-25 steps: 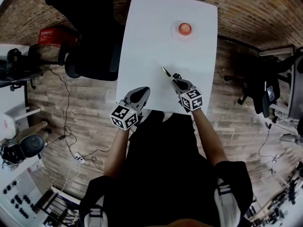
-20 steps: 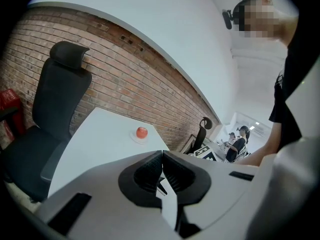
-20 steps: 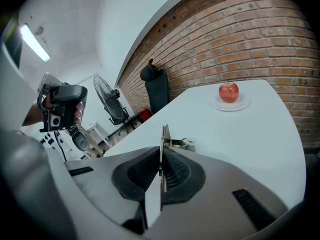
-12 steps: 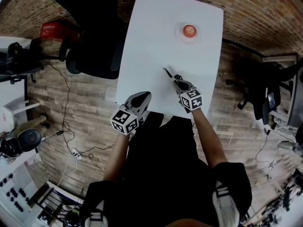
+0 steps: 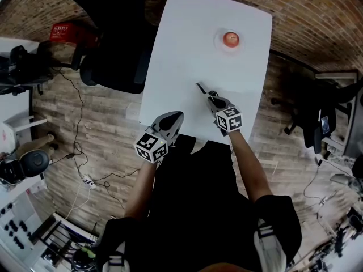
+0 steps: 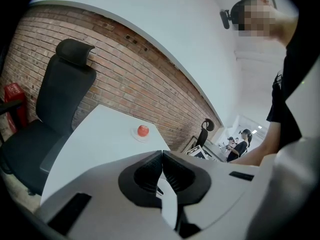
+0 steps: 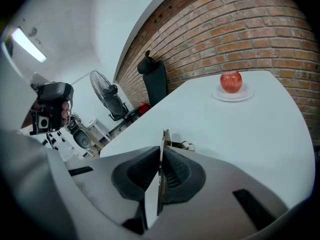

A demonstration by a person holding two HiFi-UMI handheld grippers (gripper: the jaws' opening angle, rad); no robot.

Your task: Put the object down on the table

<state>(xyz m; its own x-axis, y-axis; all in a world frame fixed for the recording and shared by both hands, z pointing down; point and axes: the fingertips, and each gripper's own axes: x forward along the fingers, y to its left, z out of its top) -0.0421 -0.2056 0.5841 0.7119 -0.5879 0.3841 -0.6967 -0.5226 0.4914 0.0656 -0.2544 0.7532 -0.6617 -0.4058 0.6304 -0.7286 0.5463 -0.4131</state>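
Observation:
A thin flat metal blade (image 5: pixel 201 88) sticks out ahead of my right gripper (image 5: pixel 212 97), low over the white table (image 5: pixel 187 44). In the right gripper view the blade (image 7: pixel 163 146) stands edge-on between the two pads, which still touch it while the jaws are opening. My left gripper (image 5: pixel 174 118) hovers at the table's near edge, shut and empty; in its own view the left gripper (image 6: pixel 162 166) has its pads together. A red apple (image 5: pixel 231 38) rests on a small white plate (image 5: pixel 220 42) at the far end of the table.
A black office chair (image 5: pixel 113 50) stands against the table's left side, with a red box (image 5: pixel 63 32) beyond it. Another chair (image 5: pixel 317 115) is off to the right. Cables lie on the wooden floor (image 5: pixel 85 152) at the left.
Only the head view has drifted slightly. Both grippers keep their places over the table, and the blade stays between the right jaws.

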